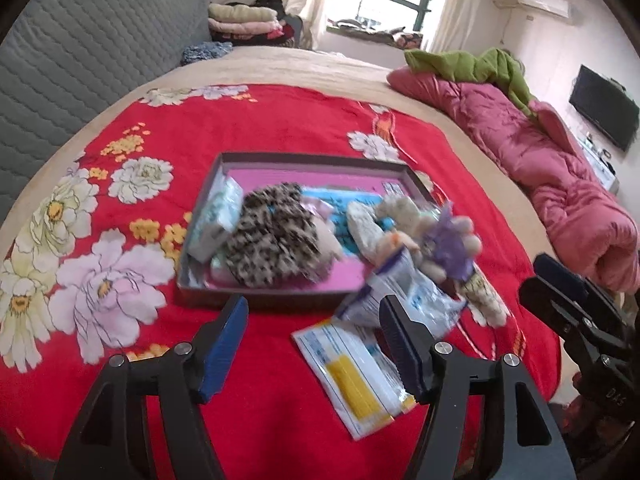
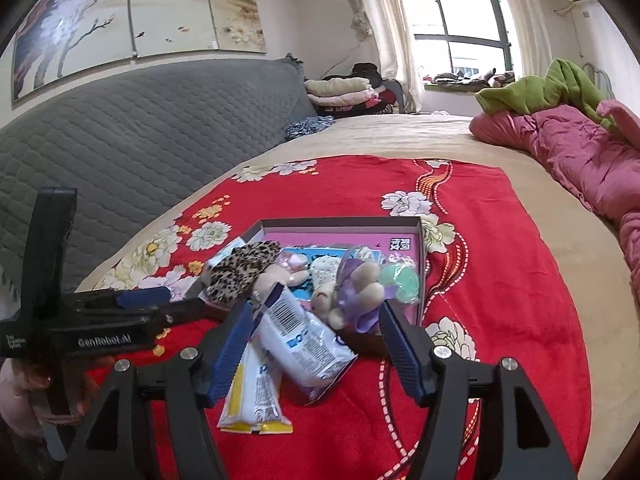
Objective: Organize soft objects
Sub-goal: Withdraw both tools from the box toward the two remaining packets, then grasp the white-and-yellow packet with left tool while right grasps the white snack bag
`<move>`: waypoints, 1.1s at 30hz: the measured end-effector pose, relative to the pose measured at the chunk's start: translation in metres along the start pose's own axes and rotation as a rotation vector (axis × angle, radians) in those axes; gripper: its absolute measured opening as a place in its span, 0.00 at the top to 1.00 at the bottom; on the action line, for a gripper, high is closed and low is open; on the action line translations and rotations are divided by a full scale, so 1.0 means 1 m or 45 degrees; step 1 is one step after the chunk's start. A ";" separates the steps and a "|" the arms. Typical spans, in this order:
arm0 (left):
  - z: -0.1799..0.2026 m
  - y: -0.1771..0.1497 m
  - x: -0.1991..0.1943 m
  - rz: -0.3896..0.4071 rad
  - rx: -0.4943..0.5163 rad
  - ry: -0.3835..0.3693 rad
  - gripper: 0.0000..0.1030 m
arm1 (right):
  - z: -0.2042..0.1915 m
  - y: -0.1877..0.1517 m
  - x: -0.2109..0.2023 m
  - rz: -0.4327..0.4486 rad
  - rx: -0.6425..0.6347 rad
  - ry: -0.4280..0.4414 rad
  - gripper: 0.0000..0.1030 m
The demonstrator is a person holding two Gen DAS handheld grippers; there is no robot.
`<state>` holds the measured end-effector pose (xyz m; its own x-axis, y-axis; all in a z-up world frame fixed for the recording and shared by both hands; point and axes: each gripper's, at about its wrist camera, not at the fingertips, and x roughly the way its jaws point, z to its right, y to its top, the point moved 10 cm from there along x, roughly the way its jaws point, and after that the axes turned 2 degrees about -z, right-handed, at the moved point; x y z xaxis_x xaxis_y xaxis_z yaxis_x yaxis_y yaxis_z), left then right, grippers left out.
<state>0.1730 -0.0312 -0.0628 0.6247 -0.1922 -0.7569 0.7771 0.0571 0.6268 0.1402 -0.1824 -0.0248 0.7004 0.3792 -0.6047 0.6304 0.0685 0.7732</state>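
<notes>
Most soft objects already sit in your tray (image 1: 224, 158) mid-bed: leopard cloth (image 1: 272, 236), plush toy (image 1: 432, 236). Two packets (image 1: 360, 376) remain on the red blanket (image 1: 280, 120) by its near edge. Both your left gripper (image 1: 312, 344) and right gripper (image 2: 316, 352) have fingers spread, empty.

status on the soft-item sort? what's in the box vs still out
Done: leopard-print fabric piece and beige plush toy lie in the shallow pink-lined box. In hand: nothing; left gripper and right gripper open. Left: white-and-yellow packet and white-blue pouch on the red blanket.
</notes>
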 end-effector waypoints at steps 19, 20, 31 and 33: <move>0.034 -0.041 -0.026 -0.094 0.037 -0.042 0.28 | -0.010 -0.012 -0.030 -0.020 -0.051 -0.005 0.36; 0.035 -0.046 -0.024 -0.114 0.035 -0.044 0.28 | -0.010 -0.014 -0.029 -0.031 -0.046 0.002 0.36; 0.042 -0.079 0.004 -0.298 -0.089 -0.103 0.28 | -0.006 -0.031 -0.027 -0.069 -0.053 0.012 0.36; 0.048 -0.077 0.012 -0.310 -0.108 -0.122 0.28 | -0.004 -0.034 -0.024 -0.076 -0.049 0.014 0.36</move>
<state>0.1170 -0.0851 -0.1112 0.4114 -0.3017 -0.8601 0.9098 0.0789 0.4075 0.1007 -0.1903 -0.0354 0.6583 0.3833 -0.6479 0.6575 0.1263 0.7428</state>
